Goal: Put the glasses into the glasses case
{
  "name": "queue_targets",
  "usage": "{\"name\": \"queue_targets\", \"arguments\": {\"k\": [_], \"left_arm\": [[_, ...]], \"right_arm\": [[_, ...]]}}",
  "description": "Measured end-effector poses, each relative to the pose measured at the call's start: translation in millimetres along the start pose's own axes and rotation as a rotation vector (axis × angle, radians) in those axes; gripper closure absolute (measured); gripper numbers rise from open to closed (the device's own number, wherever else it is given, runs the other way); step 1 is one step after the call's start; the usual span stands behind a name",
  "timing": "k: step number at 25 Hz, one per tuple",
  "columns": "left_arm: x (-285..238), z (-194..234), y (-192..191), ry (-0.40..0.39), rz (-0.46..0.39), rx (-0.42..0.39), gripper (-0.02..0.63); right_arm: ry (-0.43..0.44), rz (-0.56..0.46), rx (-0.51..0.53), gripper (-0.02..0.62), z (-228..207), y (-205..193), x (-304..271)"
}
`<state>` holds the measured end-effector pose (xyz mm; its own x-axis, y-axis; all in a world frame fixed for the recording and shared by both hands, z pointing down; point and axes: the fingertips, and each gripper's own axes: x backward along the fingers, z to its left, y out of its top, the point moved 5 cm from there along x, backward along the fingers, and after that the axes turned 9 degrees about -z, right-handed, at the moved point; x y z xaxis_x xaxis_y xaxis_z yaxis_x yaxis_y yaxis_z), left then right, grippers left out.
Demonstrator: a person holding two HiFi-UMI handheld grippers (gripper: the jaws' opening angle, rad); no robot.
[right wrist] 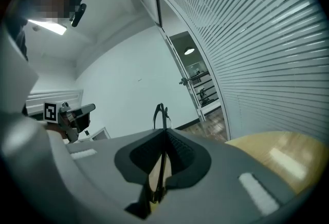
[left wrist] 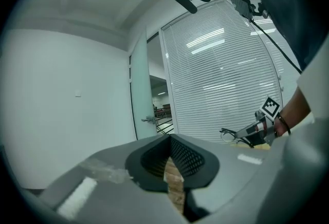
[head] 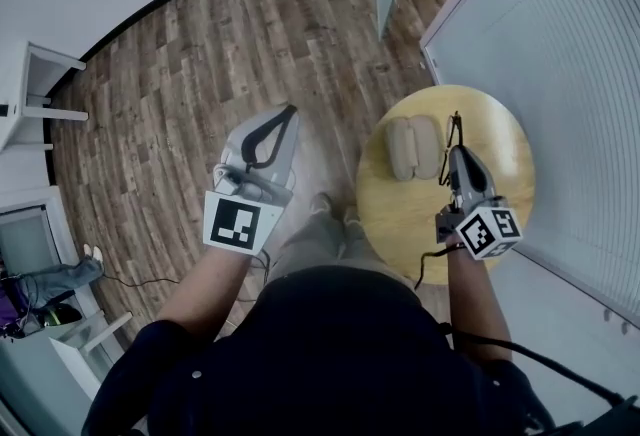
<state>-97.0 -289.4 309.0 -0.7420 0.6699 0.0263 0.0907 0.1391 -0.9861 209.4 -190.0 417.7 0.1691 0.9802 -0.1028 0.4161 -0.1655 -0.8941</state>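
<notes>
Right hand-held gripper (head: 456, 151) clamped on glasses (right wrist: 161, 114), over counter (head: 505, 139), just right of open glasses case (head: 415, 146). Left hand-held gripper (head: 288, 112) closed, empty, off left. Carrying step, seemingly; next: shift left, lower into case, release.

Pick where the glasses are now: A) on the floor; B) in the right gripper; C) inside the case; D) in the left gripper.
B: the right gripper is shut on the black glasses, next to the case on the table.
</notes>
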Motion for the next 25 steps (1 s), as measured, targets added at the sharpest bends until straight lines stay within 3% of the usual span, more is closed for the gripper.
{"name": "queue_targets", "arguments": {"k": [12,25], "left_arm": [[-29,7,-35,-0.025,0.029,0.033,0.6],[-19,-6,-83,-0.062,0.087,0.056,0.6]], "right_arm": [[-0.022,0.079,-0.016,0.572,-8,-37,-20],[-0.039,0.134,-0.031,0.572,-20,-89,-29]]}}
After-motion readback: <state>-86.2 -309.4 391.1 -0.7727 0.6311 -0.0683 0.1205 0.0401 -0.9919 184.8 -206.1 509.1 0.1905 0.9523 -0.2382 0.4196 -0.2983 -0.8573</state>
